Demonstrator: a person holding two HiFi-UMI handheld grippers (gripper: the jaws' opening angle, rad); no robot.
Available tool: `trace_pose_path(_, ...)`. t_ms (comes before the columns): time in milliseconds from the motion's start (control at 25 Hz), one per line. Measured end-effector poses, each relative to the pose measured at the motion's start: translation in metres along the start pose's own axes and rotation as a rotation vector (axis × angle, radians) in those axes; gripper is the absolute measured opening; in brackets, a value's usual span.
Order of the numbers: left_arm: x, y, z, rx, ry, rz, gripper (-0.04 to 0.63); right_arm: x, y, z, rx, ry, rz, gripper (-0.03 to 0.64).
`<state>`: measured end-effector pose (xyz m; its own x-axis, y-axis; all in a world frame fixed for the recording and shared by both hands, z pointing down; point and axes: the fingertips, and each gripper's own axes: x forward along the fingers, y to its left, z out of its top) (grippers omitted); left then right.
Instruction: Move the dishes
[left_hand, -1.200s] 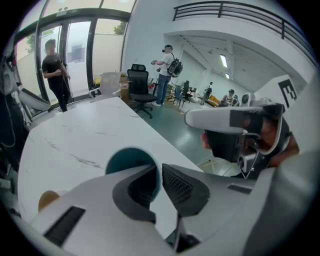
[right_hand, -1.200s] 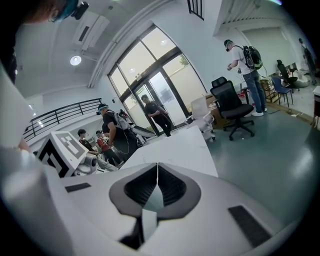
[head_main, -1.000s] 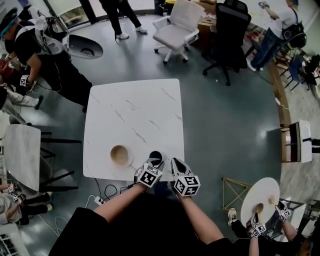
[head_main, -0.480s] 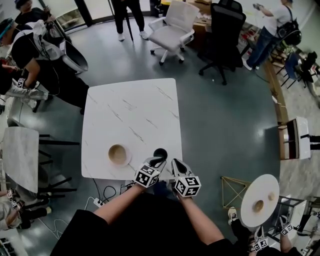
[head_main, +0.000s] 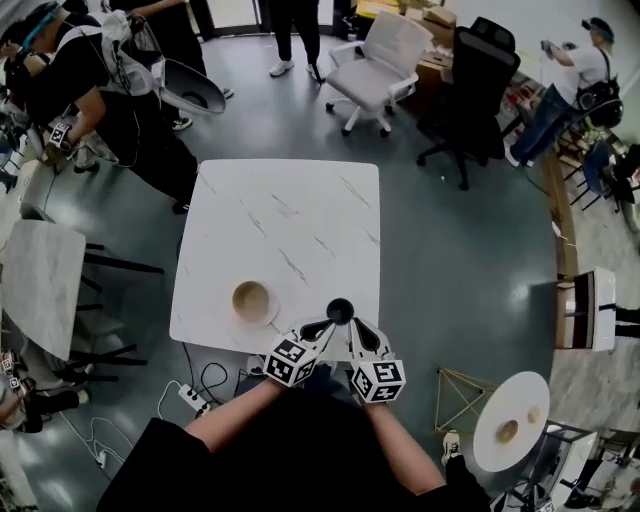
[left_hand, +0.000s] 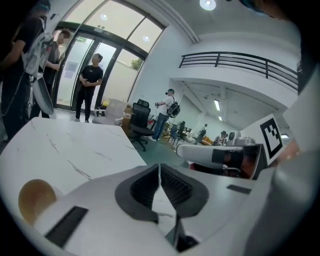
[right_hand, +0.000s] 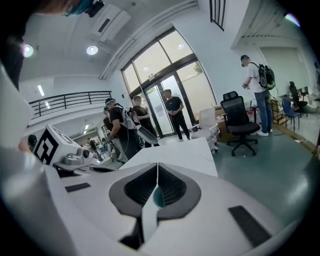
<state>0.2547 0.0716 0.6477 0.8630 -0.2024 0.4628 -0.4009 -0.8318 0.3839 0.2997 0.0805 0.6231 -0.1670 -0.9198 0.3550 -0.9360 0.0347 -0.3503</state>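
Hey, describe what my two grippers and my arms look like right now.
Both the left gripper and the right gripper are white wedge-shaped shells with dark ribbed pads. Each carries a cube of black-and-white square markers. You wear a black top, forearms unsleeved. The left jaws have just been closing, nothing seen between them.

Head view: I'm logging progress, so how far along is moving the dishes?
Done: nothing looks set down elsewhere. In hand: the right gripper is shut on the dark cup near the table edge; the left gripper has just been closing its fingers, nothing visible between them. Left: the tan bowl on its saucer.
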Motion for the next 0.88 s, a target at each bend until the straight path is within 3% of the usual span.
trace_pose_path(240, -0.068, 0.039, -0.003, -0.076, -0.085, 0.051, 0.017, 0.026, 0.068, 0.016, -0.098, 0.003, 0.089, 0.018)
trace_pose_path(520, -0.171, 0.112, -0.036, -0.208, -0.127, 0.186, 0.017, 0.071, 0.158, -0.018, -0.14, 0.126, 0.178, 0.019)
trace_pose_path(680, -0.221, 0.149, -0.046, -0.24, -0.152, 0.218, 0.017, 0.098, 0.198, -0.04, -0.166, 0.202, 0.151, 0.02)
trace_pose_path(800, -0.247, 0.168, -0.055, -0.25, -0.158, 0.191, 0.017, 0.113, 0.225, -0.049, -0.273, 0.219, 0.106, 0.02)
trace_pose_path(880, -0.261, 0.175, -0.061, -0.247, -0.152, 0.165, 0.017, 0.119, 0.234, -0.058, -0.242, 0.234, 0.068, 0.02)
